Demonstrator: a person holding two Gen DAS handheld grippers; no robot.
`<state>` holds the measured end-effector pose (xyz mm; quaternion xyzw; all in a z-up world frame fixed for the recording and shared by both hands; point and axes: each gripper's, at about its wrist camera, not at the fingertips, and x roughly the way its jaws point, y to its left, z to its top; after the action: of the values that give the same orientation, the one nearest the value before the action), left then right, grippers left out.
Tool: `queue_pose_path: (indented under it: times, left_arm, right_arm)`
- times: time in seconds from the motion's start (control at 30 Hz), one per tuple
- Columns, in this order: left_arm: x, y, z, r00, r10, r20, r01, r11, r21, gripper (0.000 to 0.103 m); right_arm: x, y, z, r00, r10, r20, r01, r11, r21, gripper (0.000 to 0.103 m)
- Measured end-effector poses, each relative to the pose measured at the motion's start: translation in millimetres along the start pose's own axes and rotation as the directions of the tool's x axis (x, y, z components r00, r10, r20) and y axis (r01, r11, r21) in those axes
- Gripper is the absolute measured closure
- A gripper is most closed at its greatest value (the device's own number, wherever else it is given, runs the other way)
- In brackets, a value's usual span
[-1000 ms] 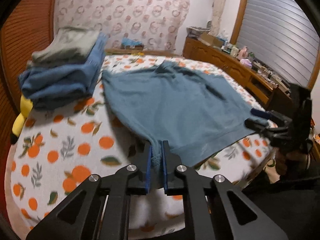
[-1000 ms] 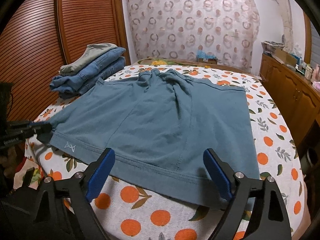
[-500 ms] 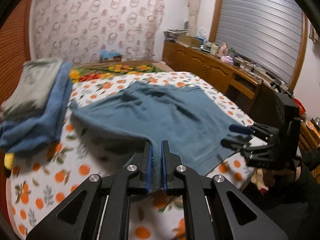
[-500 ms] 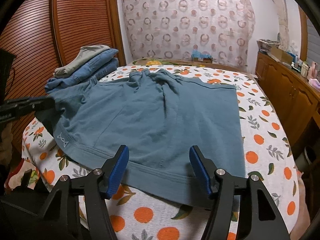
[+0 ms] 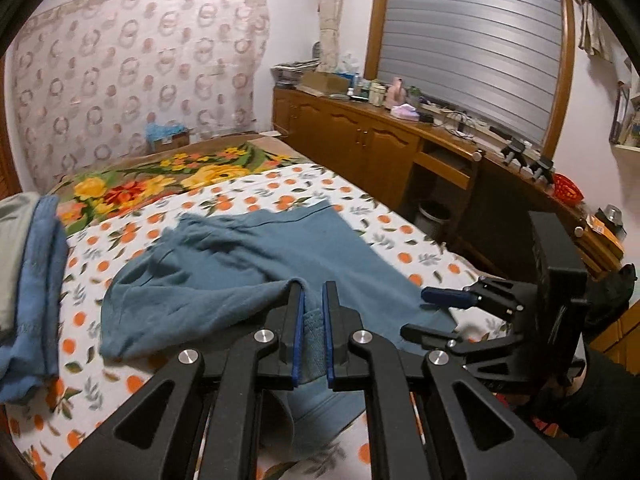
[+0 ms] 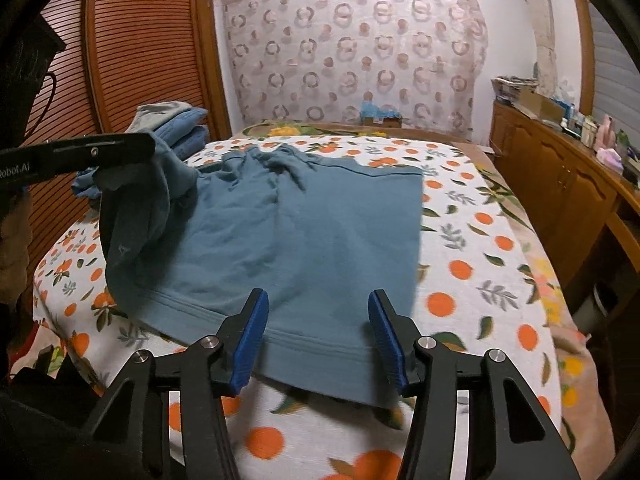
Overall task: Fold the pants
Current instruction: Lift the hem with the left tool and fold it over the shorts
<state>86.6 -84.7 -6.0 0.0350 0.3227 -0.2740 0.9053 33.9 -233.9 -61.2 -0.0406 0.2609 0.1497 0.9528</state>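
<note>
My left gripper (image 5: pixel 311 312) pinches the teal cotton shorts' (image 6: pixel 304 232) lifted hem corner, hiding it; my right gripper (image 6: pixel 316 338) gapes wide above the hem.

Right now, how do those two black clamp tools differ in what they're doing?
The left gripper is shut on a corner of the blue pants and lifts it off the bed; the right gripper is open, holding nothing, its fingers either side of the hem. Both have blue pads.

Ahead of the fingers hangs a ring-patterned curtain (image 6: pixel 356 60). To their right stand wooden cabinets (image 5: pixel 360 140) under a shuttered window (image 5: pixel 472 40); left, a slatted wardrobe (image 6: pixel 132 48).
</note>
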Motion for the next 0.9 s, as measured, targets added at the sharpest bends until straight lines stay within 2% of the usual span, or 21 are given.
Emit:
queue_pose_path:
  times: [0.2,0.23,0.3,0.33,0.37,0.57,0.73,0.83,0.9]
  left_arm:
    - [9.8,-6.0,2.7,1.0,0.01,-0.006,-0.01,1.0,-0.019,0.093]
    - [9.9,-6.9,2.0,1.0,0.019,-0.005,-0.019,1.0,-0.016,0.089]
    - [8.1,-7.8,0.8,0.999,0.053,0.001,-0.053,0.999,-0.005,0.073]
    - [7.5,-8.0,1.5,0.998,0.062,0.008,-0.062,0.998,-0.001,0.06]
    - [3.5,-6.5,0.5,0.998,0.066,0.025,-0.066,0.998,-0.002,0.056]
    - [-5.9,9.3,-11.8,0.991,0.129,0.024,-0.129,0.992,-0.01,0.054]
    - [-16.1,30.0,-38.2,0.986,0.165,0.0,-0.165,0.985,-0.048,0.054]
    - [-18.4,42.8,-56.6,0.984,0.175,-0.032,-0.177,0.982,-0.073,0.054]
    - [-17.4,50.2,-66.3,0.983,0.175,-0.054,-0.18,0.98,-0.09,0.054]
  right_arm:
    - [-10.2,-2.7,0.0,1.0,-0.02,0.008,0.02,1.0,0.014,0.05]
    - [-10.5,-1.0,0.5,1.0,-0.019,0.008,0.019,1.0,0.016,0.05]
    - [-11.0,1.2,-0.1,1.0,-0.018,0.01,0.018,1.0,0.018,0.05]
    - [-9.3,0.3,0.8,1.0,-0.015,0.01,0.015,1.0,0.02,0.05]
    - [-8.8,2.3,0.7,1.0,-0.012,0.009,0.012,1.0,0.021,0.05]
    - [-4.8,5.9,4.4,1.0,0.007,0.014,-0.007,1.0,0.011,0.05]
    - [3.3,10.8,9.3,0.998,0.057,0.013,-0.058,0.998,0.012,0.05]
    - [14.9,17.2,11.7,0.993,0.12,-0.008,-0.12,0.993,0.014,0.054]
    - [18.0,17.9,11.4,0.991,0.131,-0.015,-0.13,0.991,0.015,0.055]
